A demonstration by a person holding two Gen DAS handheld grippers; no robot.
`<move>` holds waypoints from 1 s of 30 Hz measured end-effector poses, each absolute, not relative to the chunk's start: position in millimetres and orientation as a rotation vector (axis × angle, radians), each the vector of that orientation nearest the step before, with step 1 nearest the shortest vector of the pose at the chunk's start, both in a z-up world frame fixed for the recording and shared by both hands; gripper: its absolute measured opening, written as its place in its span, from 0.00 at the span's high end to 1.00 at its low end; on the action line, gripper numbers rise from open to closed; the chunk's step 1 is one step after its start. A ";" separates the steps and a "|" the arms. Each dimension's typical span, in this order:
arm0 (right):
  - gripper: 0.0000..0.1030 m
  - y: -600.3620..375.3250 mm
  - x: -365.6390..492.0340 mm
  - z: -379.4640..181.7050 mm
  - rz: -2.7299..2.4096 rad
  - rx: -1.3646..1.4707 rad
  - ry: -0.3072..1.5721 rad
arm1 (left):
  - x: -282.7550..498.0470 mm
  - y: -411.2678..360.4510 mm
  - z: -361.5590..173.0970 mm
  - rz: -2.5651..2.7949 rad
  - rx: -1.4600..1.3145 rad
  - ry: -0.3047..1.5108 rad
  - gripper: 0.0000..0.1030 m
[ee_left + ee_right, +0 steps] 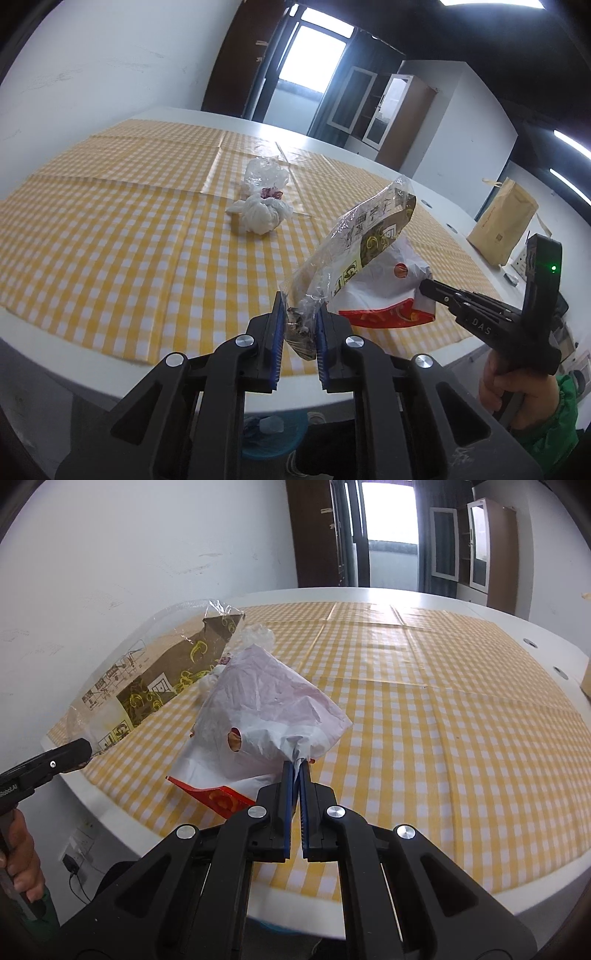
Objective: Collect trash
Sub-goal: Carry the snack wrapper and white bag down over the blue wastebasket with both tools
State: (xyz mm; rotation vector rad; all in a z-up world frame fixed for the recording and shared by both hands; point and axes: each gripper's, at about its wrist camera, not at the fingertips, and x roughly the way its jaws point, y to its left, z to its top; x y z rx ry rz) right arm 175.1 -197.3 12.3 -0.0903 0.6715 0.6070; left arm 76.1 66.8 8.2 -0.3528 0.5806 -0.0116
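Note:
My left gripper (300, 312) is shut on a clear plastic wrapper with brown and yellow print (354, 236), held up above the table's near edge; the wrapper also shows in the right wrist view (147, 679). My right gripper (296, 771) is shut on a white plastic bag with red print (266, 716), lifted beside the wrapper; the bag also shows in the left wrist view (384, 291). A crumpled white tissue wad (260, 214) and a crumpled clear plastic bag (266, 173) lie on the yellow checked tablecloth (110, 229) farther back.
A brown paper bag (506, 225) stands on the white table's right side. A blue bin (269, 432) with trash sits on the floor below the table's near edge. A wall runs along the left; cabinets and a window are behind.

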 end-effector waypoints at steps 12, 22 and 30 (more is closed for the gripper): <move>0.97 -243.6 108.9 11.3 0.595 -0.045 0.630 | 5.5 52.2 29.2 -0.015 -0.330 0.509 0.87; 0.98 -258.3 46.3 12.7 0.627 -0.065 0.587 | -42.9 37.0 15.2 -0.062 -0.322 0.523 0.87; 0.98 -266.4 22.3 -12.0 0.651 -0.070 0.628 | -61.5 23.6 3.2 -0.110 -0.292 0.567 0.87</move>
